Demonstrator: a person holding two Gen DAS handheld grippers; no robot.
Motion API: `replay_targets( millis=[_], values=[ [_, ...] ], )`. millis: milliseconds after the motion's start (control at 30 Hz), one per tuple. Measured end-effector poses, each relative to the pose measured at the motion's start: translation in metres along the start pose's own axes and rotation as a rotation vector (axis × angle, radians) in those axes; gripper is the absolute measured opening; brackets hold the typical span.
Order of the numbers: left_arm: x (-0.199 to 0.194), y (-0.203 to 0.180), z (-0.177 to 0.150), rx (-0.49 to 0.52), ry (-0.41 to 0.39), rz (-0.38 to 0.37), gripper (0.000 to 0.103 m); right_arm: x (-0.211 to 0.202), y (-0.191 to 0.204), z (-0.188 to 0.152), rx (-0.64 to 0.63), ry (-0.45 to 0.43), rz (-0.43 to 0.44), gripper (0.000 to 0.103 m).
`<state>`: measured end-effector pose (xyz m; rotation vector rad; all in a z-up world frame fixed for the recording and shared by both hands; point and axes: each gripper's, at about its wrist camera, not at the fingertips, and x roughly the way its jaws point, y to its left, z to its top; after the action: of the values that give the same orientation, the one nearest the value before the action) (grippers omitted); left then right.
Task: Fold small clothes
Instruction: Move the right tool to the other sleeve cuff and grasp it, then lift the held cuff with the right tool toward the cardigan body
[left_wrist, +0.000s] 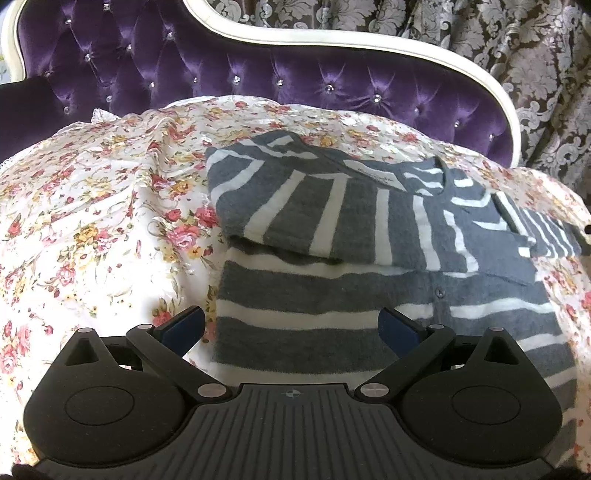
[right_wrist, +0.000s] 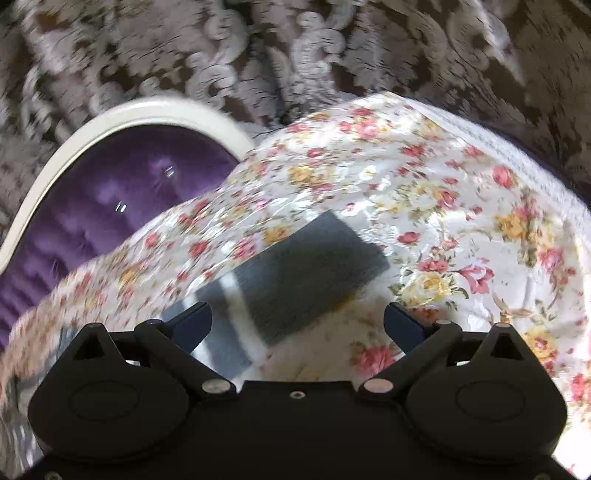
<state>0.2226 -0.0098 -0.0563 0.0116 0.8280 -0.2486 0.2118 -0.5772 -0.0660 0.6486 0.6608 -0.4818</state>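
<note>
Listing what I have in reach, left to right across the floral bedspread (left_wrist: 92, 206) that carries everything.

Item: left gripper (left_wrist: 291, 328). Fingers spread wide, nothing between them, hovering over the near hem of the garment.

Item: striped cardigan (left_wrist: 369, 295), grey with white bands, buttoned front. It lies right of centre on the bedspread, partly folded: the upper portion is turned over onto the body, and a white label (left_wrist: 376, 177) shows near the neckline. One sleeve (right_wrist: 310, 273) trails off toward the bedspread's right edge; the right wrist view shows its ribbed cuff, though that view is motion-blurred.

Item: right gripper (right_wrist: 297, 326). Fingers spread, empty, poised just short of the sleeve.

Handling, as I judge it: soft, fuzzy knit, light, limp, no stiffness to hold a crease. It should grip easily but stretch and sag if lifted from one point. Best taken at the hem corners or the cuff, both grippers together, and laid over rather than dragged, since the glossy bedspread may bunch underneath.

Backdrop: purple tufted headboard (left_wrist: 258, 74), patterned curtain (left_wrist: 535, 74).
</note>
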Motion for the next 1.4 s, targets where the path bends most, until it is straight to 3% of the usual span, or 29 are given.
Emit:
replay_targets(
  millis=[167, 200, 267, 300, 333, 500, 633, 933, 1100, 1400],
  values=[
    [0.001, -0.001, -0.002, 0.0, 0.017, -0.019, 0.101, 0.01, -0.008, 0.007, 0.055, -0.052, 0.024, 0.1],
    [0.0, -0.001, -0.003, 0.001, 0.018, -0.022, 0.101, 0.011, -0.008, 0.009, 0.054, -0.053, 0.017, 0.096],
    [0.0, -0.003, -0.003, 0.007, 0.02, -0.026, 0.101, 0.014, -0.006, 0.012, 0.034, -0.053, -0.016, 0.067],
    [-0.001, -0.004, -0.003, 0.01, 0.02, -0.029, 0.101, 0.016, -0.005, 0.013, 0.023, -0.04, -0.041, 0.035],
    [-0.001, -0.004, -0.003, 0.013, 0.019, -0.032, 0.101, 0.017, -0.005, 0.014, 0.017, -0.024, -0.055, 0.017],
    [-0.002, -0.003, -0.002, 0.006, 0.019, -0.034, 0.101, -0.001, 0.009, 0.017, -0.057, -0.046, -0.052, 0.016],
    [-0.008, 0.001, 0.001, -0.009, 0.0, -0.032, 0.101, -0.035, 0.036, 0.03, -0.129, -0.091, 0.013, 0.016],
    [-0.029, 0.013, 0.009, -0.052, -0.063, -0.036, 0.101, -0.13, 0.168, 0.042, -0.388, -0.19, 0.277, 0.016],
    [-0.035, 0.025, 0.012, -0.089, -0.079, -0.032, 0.101, -0.155, 0.247, 0.009, -0.511, -0.154, 0.46, 0.016],
    [-0.043, 0.051, 0.018, -0.17, -0.099, -0.012, 0.101, -0.114, 0.346, -0.108, -0.675, 0.069, 0.649, 0.016]
  ],
)
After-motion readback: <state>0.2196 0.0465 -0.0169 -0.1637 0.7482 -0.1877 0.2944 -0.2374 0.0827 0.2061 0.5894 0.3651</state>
